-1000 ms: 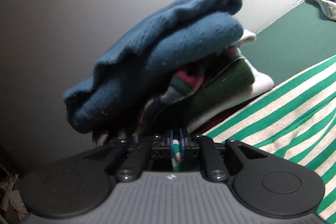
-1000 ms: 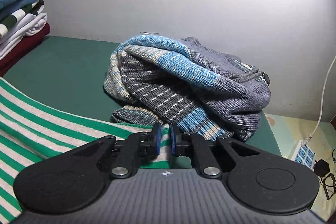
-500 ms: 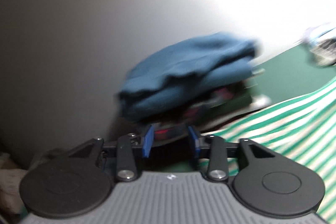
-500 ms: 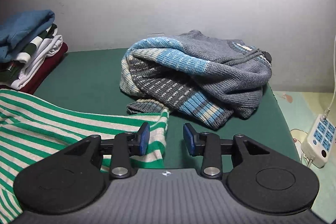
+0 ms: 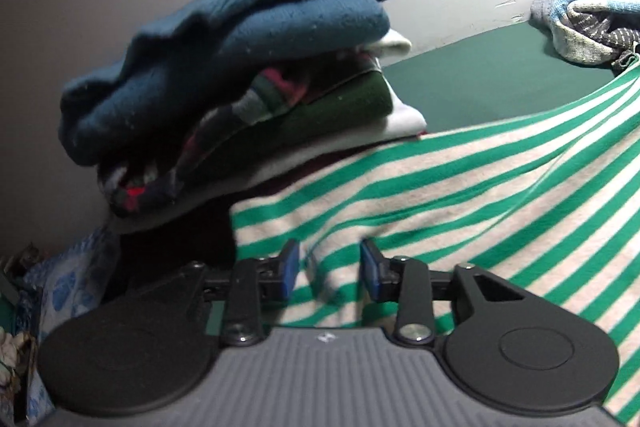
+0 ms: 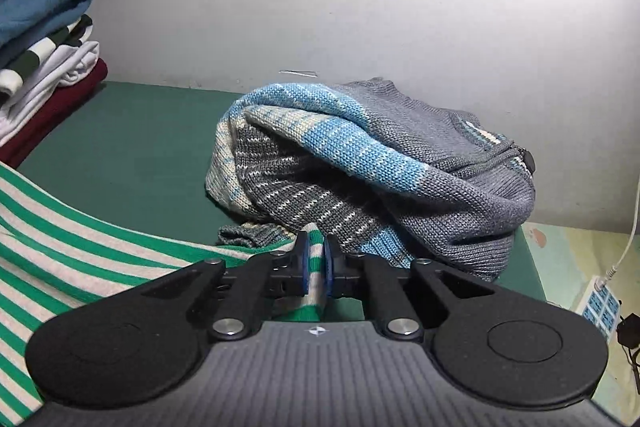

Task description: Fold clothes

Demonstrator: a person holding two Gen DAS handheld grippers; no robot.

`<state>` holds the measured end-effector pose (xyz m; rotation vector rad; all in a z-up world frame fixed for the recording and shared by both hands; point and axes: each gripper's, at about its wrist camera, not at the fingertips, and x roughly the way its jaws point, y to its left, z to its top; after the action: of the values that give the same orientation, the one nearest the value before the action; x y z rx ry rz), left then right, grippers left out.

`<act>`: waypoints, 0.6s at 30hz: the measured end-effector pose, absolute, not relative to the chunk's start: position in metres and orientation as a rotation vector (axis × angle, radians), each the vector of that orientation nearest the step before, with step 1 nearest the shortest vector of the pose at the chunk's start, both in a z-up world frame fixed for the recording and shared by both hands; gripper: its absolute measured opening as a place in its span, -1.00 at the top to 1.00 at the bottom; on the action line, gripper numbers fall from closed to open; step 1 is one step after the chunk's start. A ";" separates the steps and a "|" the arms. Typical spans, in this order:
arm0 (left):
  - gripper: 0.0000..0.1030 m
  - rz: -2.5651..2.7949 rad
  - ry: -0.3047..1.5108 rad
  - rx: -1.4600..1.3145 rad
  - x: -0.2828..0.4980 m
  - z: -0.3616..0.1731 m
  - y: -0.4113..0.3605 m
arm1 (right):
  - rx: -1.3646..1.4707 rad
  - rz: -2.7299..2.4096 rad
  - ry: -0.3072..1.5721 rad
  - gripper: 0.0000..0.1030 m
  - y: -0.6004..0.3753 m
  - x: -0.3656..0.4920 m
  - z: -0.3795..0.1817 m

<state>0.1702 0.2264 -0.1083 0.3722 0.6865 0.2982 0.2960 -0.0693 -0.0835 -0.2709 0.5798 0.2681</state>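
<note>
A green and white striped shirt [image 5: 460,187] lies spread on the green table [image 5: 480,87]. My left gripper [image 5: 330,267] is open just above the shirt's near left part, with striped cloth showing between its blue pads. In the right wrist view the shirt [image 6: 80,247] stretches off to the left. My right gripper [image 6: 316,261] is shut on a raised fold of the shirt's edge.
A stack of folded clothes [image 5: 240,67] with a blue sweater on top stands at the table's left by the wall, and shows again as the stack [image 6: 40,47]. A crumpled grey and blue knit sweater [image 6: 360,167] lies beyond the right gripper. A power strip [image 6: 600,307] sits off the right edge.
Both grippers held the shirt a second ago, then opened. The right one has shut on the shirt's edge again. The left one stays open and has dropped over the cloth.
</note>
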 end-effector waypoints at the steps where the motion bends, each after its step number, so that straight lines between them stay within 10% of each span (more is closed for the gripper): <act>1: 0.03 0.301 0.679 0.396 0.170 -0.109 0.225 | -0.277 0.256 0.569 0.80 -0.070 0.294 -0.082; 5: 0.01 0.294 0.666 0.420 0.171 -0.113 0.227 | -0.301 0.210 0.525 0.48 -0.074 0.287 -0.078; 18: -0.02 0.312 0.623 0.476 0.170 -0.121 0.219 | -0.276 0.571 0.717 0.84 -0.025 0.256 -0.091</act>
<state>0.1696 0.2187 -0.1211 0.4761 0.6233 0.3121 0.2561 -0.0253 -0.0907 -0.2762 0.7171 0.5706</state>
